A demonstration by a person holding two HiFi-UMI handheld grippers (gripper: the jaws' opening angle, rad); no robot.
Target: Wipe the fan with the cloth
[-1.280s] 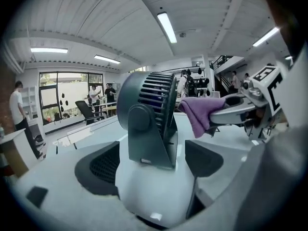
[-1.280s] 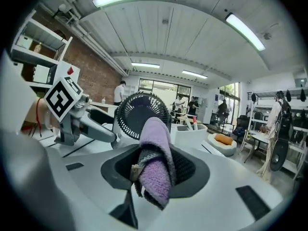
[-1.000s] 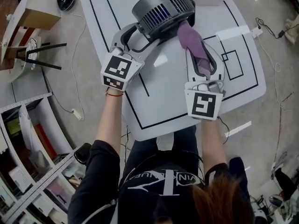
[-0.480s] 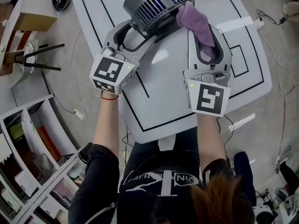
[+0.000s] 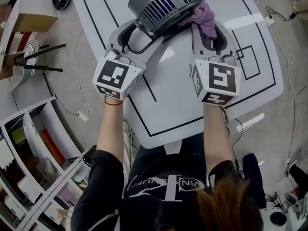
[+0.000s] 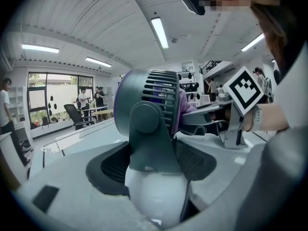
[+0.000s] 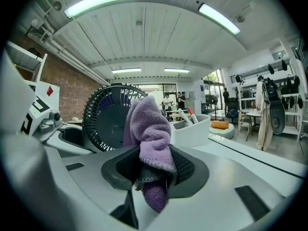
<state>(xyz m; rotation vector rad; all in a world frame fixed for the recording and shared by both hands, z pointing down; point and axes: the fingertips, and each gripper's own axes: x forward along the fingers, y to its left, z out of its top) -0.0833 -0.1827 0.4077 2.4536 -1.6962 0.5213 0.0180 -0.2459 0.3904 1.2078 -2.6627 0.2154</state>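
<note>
A dark grey fan (image 5: 161, 1) stands on the white table (image 5: 168, 105) at the far middle. My left gripper (image 5: 144, 32) reaches in from the left, and its jaws close around the fan's white base (image 6: 154, 196) below the dark bracket. The pads press on both sides of it. My right gripper (image 5: 208, 30) is shut on a purple cloth (image 5: 206, 14). In the right gripper view the cloth (image 7: 149, 129) bunches up from the jaws and lies against the right side of the fan's grille (image 7: 103, 119).
Black lines and white tape strips mark the table. A white holder (image 7: 192, 129) with pens stands behind the fan. Left of the table are shelves (image 5: 29, 143) and a stool (image 5: 29, 57). Cables (image 5: 279, 18) lie on the floor.
My right gripper has moved forward and left with the cloth and rolled. The cloth now bunches against the fan's grille. The left gripper stays on the fan's base.
</note>
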